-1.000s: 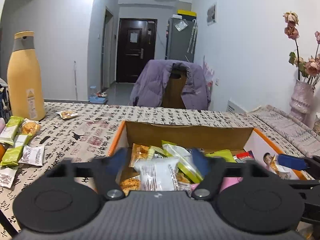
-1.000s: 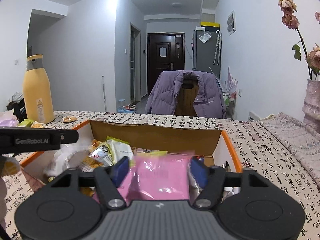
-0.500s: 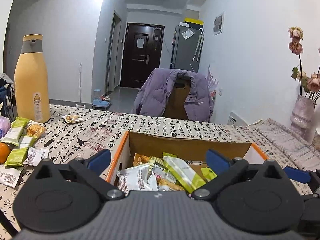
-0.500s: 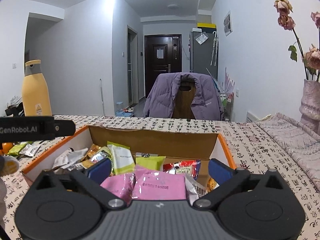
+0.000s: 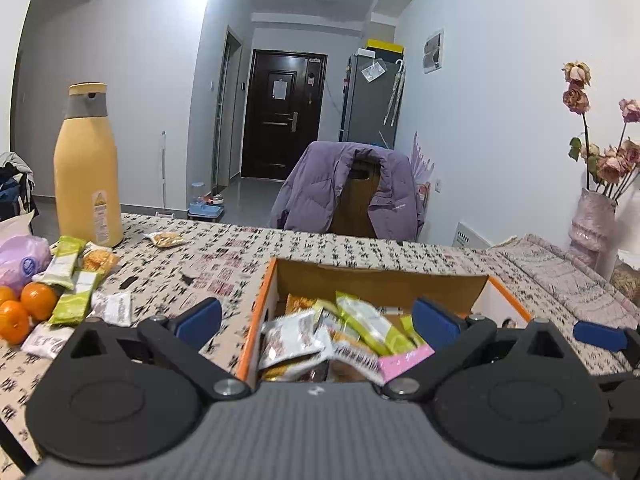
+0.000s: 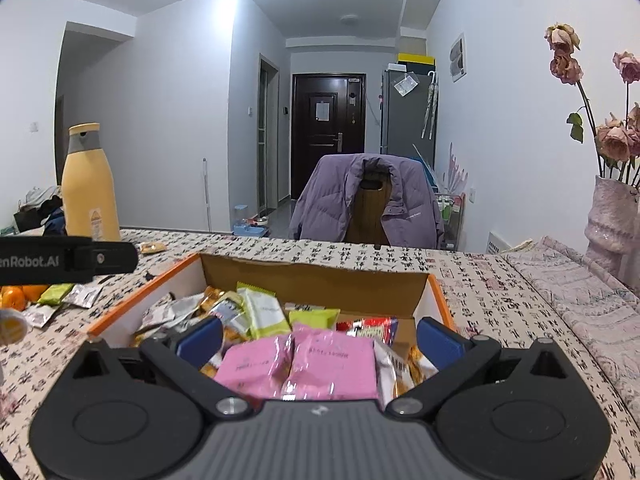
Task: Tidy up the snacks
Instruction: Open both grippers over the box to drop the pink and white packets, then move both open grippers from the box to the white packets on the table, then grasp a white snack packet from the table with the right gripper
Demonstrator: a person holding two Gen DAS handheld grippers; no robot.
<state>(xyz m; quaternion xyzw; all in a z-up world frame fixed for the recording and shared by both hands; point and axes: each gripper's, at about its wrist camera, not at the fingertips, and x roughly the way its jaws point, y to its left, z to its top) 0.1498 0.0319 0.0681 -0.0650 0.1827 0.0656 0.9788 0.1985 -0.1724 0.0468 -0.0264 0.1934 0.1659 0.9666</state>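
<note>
An orange-edged cardboard box (image 5: 380,280) (image 6: 316,276) holds several snack packets: a white packet (image 5: 290,338), green ones (image 5: 372,326) (image 6: 264,314) and pink ones (image 6: 332,364). My left gripper (image 5: 318,322) is open and empty above the box's left side. My right gripper (image 6: 318,338) is open and empty above the pink packets. Loose snack packets (image 5: 76,280) lie on the table left of the box.
A tall yellow bottle (image 5: 88,168) stands at the far left, with oranges (image 5: 38,300) and a purple bag (image 5: 22,258) near it. A small packet (image 5: 165,239) lies further back. A vase of dried roses (image 5: 592,224) stands at the right. A chair with a purple jacket (image 5: 352,192) is behind the table.
Both grippers opened: the left let go of the white packet and the right let go of the pink packet, both into the box. Both grippers then rose and drew back.
</note>
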